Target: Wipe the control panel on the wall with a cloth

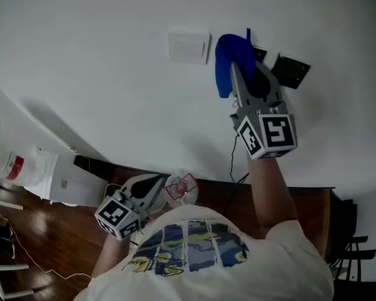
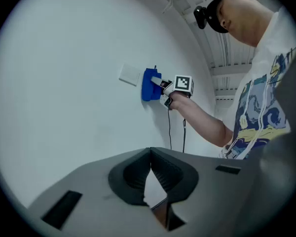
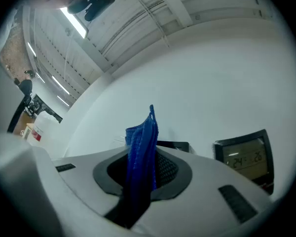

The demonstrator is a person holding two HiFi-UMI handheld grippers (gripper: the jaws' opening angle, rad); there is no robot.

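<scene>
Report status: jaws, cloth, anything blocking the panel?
Right gripper jaws shut on blue cloth, raised at the wall. Left gripper shut, empty, held low. Cloth just left of the display panel, not on it. Nothing between them.

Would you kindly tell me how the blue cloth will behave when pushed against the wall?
The blue cloth is probably floppy: it bunches in folds and droops beside the fingers. It seems light, since a narrow pinch holds it. Pushed, it would likely crumple.

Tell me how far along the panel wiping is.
Done: the right gripper is clamped on the blue cloth, up at the wall. In hand: cloth sits beside the small dark panel. Left: the display panel beside it is uncovered; nothing shows what's been wiped.
</scene>
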